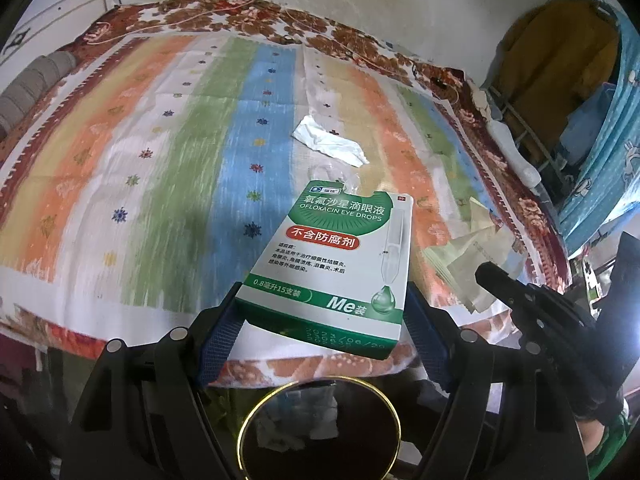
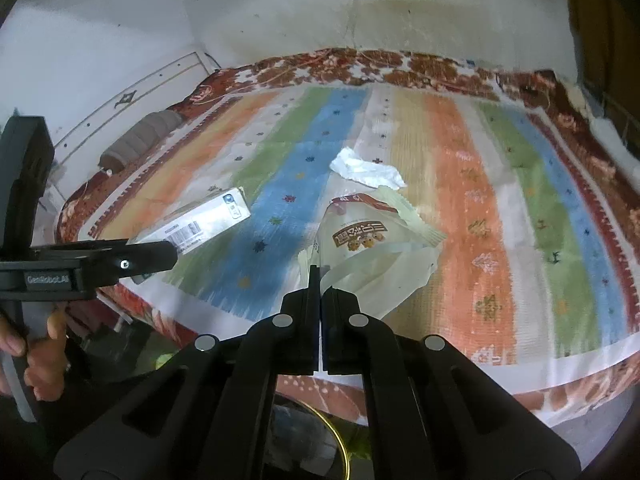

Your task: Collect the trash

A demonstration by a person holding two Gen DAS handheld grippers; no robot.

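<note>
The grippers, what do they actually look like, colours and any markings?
Both are matte black plastic with round silver fasteners. The left gripper has blue textured pads on its fingers. Seen from the right wrist, its side carries white GenRobot.AI lettering and a silver screw. The right gripper looks all black.

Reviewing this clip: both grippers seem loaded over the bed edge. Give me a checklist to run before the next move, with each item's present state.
1. Left gripper clamps the eye drops box between both pads: ok.
2. Right gripper shut on the snack wrapper: ok.
3. Wrapper fully lifted off the striped bedspread: cannot tell.
4. Gold-rimmed bin below the box: ok.
5. Bin beneath the wrapper: cannot tell, only a rim arc shows.
6. All trash collected: not ok, crumpled tissue remains on the bedspread.
</note>
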